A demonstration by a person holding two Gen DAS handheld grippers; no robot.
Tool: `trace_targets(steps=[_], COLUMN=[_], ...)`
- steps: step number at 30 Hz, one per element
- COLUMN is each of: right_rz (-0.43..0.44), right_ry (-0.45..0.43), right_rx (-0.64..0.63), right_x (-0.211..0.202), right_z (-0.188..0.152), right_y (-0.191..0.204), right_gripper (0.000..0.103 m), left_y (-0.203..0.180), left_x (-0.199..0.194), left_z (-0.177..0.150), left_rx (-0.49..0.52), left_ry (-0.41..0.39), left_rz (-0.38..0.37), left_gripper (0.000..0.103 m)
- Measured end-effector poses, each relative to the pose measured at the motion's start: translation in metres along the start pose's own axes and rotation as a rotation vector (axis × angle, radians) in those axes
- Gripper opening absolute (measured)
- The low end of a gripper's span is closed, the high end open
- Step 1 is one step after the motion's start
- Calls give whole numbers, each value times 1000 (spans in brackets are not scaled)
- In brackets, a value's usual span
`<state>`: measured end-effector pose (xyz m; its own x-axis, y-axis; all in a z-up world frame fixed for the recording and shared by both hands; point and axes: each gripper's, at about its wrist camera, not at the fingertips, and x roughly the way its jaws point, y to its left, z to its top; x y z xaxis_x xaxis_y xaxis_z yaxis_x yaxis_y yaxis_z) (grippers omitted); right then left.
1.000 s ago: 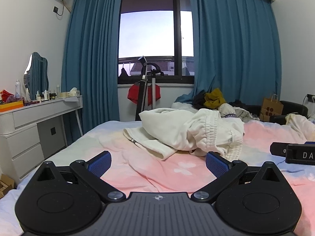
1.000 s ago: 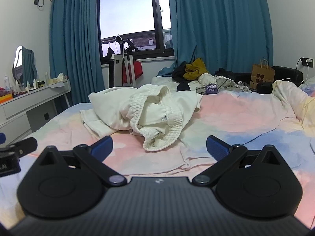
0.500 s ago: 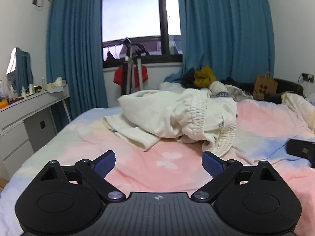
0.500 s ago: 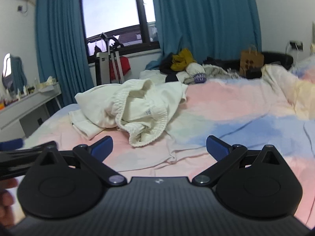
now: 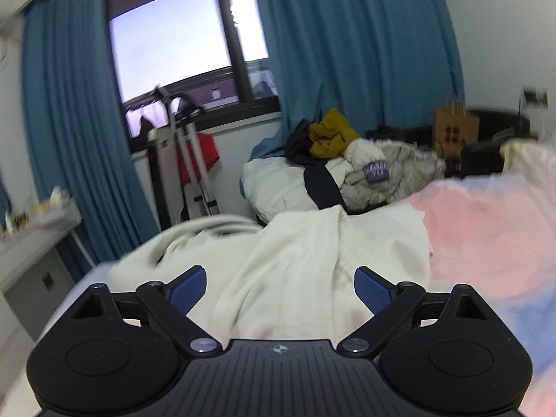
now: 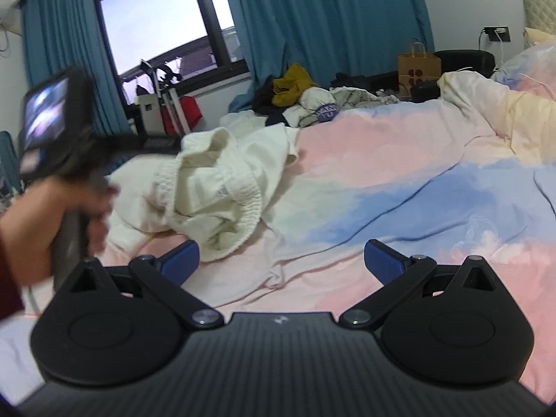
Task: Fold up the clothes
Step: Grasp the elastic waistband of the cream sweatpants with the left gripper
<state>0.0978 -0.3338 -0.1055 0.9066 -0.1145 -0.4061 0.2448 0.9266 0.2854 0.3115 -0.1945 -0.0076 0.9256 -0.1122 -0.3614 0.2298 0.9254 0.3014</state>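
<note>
On the bed point(image 6: 399, 180), across its pink and blue cover, a crumpled cream garment point(image 6: 215, 187) is lying in a heap, its ribbed elastic waistband turned toward us in the right wrist view. We are holding the left gripper point(image 5: 279, 286) low over the garment point(image 5: 312, 260), with the cream cloth filling the space between and beyond its blue pads; its jaws are standing spread wide and gripping nothing. Whether the pads are touching the fabric we cannot tell, as that view is blurred. We are holding the right gripper point(image 6: 281, 260) further back, above bare cover just beside the garment's near edge, its jaws likewise spread wide and empty. In the right wrist view a hand point(image 6: 69, 215) is wrapping round the grey handle of the left gripper at the left edge, with a dark red sleeve point(image 6: 8, 278) showing below it. Beyond the garment, at the far side of the bed, a pile of other clothes point(image 5: 351, 160) is sitting, with a mustard piece on top. A brown paper bag point(image 6: 418, 67) is standing near the blue curtains point(image 6: 330, 21), which are hanging on both sides of the window point(image 5: 187, 41).
</note>
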Motion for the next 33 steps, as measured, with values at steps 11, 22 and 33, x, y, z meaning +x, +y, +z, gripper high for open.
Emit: trace_targets(steps=[11,22,33], right_rz=[-1,49,118], right_ry=[31,12,-43], right_rx=[83,39,6], right_x=[28,30,3], right_z=[1,-3,3], right_y=[-25,-22,-9], right_gripper=[103,103,103], left_y=[-60,-22,128], left_x=[123,29,-164], left_z=[19,34,-33], left_rx=[294,137,-191], left_ry=[130,-22,-148], left_rz=[94,91,155], left_gripper=[50,6,6])
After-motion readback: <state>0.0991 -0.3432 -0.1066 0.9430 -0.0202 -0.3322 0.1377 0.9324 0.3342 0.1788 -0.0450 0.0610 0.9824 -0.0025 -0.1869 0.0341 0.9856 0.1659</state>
